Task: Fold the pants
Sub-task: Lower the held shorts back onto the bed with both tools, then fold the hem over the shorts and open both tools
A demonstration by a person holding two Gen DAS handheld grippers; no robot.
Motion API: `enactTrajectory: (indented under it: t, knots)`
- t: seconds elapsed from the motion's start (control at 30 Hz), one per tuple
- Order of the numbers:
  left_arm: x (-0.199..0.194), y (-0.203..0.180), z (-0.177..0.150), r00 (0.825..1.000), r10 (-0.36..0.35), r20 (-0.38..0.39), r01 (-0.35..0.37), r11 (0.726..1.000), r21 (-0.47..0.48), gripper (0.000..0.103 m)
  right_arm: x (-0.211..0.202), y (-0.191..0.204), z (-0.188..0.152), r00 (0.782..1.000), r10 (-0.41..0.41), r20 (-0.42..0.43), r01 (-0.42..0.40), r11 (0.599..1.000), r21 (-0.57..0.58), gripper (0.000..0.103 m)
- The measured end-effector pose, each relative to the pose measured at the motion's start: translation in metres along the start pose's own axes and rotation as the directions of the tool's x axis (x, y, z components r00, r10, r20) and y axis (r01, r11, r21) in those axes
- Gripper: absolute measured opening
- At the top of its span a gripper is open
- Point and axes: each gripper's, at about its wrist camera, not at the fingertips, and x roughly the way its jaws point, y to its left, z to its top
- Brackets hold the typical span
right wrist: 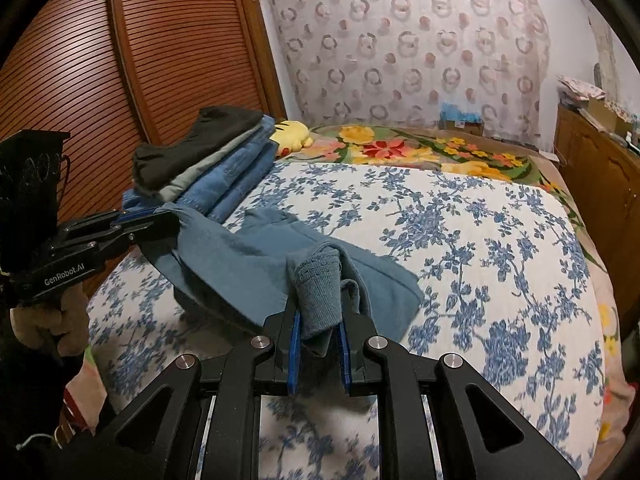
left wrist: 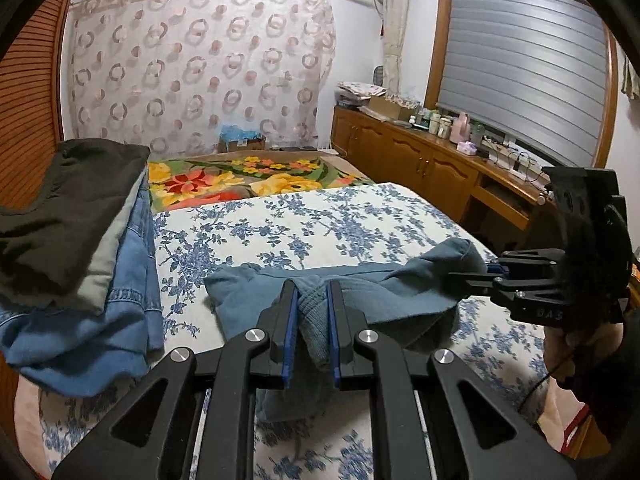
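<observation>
Teal-blue pants (left wrist: pixel 404 292) (right wrist: pixel 248 256) are partly folded and hang stretched between my two grippers over the blue-flowered bed sheet (left wrist: pixel 320 220) (right wrist: pixel 460 240). My left gripper (left wrist: pixel 312 286) is shut on a ribbed knit end of the pants. In the right wrist view it (right wrist: pixel 168 216) comes in from the left, clamped on the cloth's edge. My right gripper (right wrist: pixel 320 300) is shut on the other ribbed end, and in the left wrist view it (left wrist: pixel 490 270) holds the pants' right corner. The cloth sags between the two grips and its far edge rests on the sheet.
A stack of folded clothes (left wrist: pixel 80 240) (right wrist: pixel 216 160), dark on top and denim below, sits on the bed's left side by a slatted wooden wardrobe (right wrist: pixel 120 60). A flowered blanket (left wrist: pixel 248 180) and a yellow plush toy (right wrist: pixel 294 136) lie beyond. A wooden cabinet (left wrist: pixel 420 156) lines the right wall.
</observation>
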Motion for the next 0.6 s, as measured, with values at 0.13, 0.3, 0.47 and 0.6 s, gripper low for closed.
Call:
enactTrajectory:
  t: [0.13,0.3,0.47,0.6]
  knots:
    - [0.014,0.006,0.001,1.0,0.006,-0.024,-0.006,1.0,-0.012,0.014,0.016,-0.009,0.004,1.0,0.014,-0.011,-0.014,1.0,0.017,0.015]
    - [0.031,0.013,-0.002,0.998,0.012,-0.061,-0.014,1.0,-0.027,0.014,0.034,-0.015,0.003,0.999,0.017,-0.036,-0.016,1.0,0.022,0.015]
    - [0.041,0.017,-0.002,0.997,0.031,-0.077,-0.033,0.999,-0.031,0.02,0.051,-0.022,0.005,0.998,0.025,-0.055,-0.024,0.999,0.028,0.015]
    - [0.04,0.022,-0.003,0.996,0.052,-0.076,-0.055,0.998,-0.041,0.035,0.059,-0.025,0.007,0.998,0.021,-0.06,-0.019,1.0,0.023,0.015]
